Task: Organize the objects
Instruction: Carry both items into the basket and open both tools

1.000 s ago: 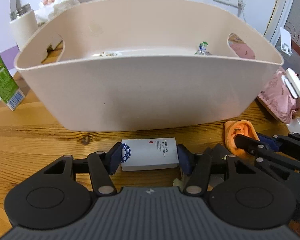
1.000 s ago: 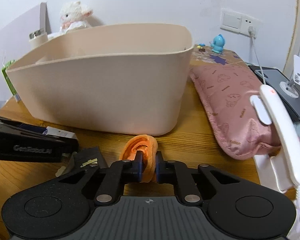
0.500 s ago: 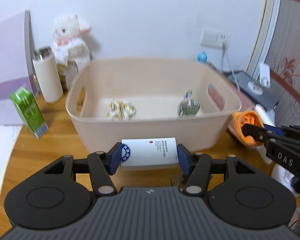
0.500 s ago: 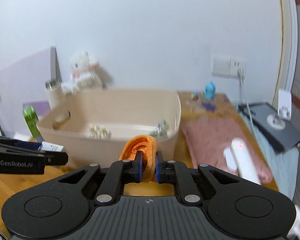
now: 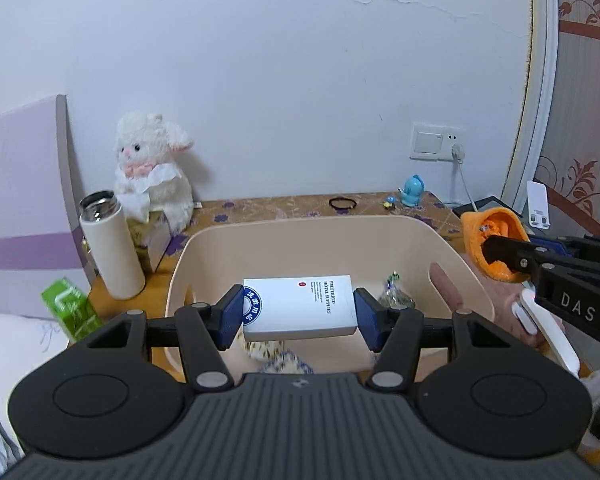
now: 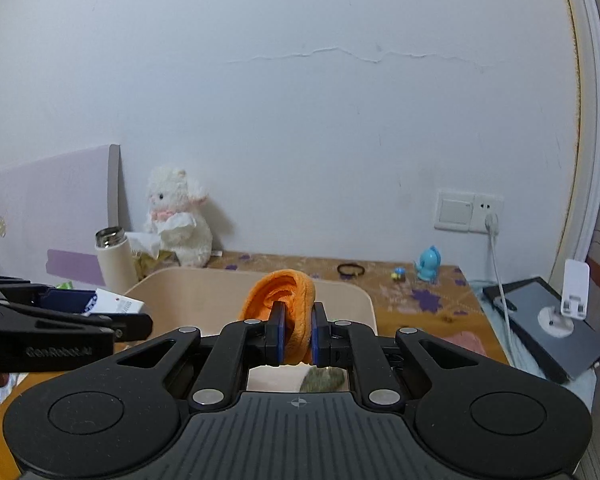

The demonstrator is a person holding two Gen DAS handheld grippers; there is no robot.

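My left gripper (image 5: 298, 312) is shut on a white box (image 5: 300, 306) with a blue round logo and holds it above the beige plastic bin (image 5: 452, 256). My right gripper (image 6: 297, 330) is shut on an orange plush piece (image 6: 284, 300), also raised over the bin (image 6: 364, 300). The orange piece shows at the right in the left wrist view (image 5: 488, 232). The white box shows at the left in the right wrist view (image 6: 116, 305). Inside the bin lie a patterned crumpled item (image 5: 268, 350) and a green wrapped item (image 5: 396, 296).
A white plush lamb (image 5: 152, 172), a cream thermos (image 5: 112, 244) and a green carton (image 5: 70, 308) stand left of the bin. A blue figurine (image 5: 414, 190), a black hair tie (image 5: 342, 203), a white phone handset (image 5: 548, 328) and a dark tablet (image 6: 548, 320) are to the right.
Both grippers rose from table level beside the bin to above its open top, each still holding its object. The view now looks down into the bin.
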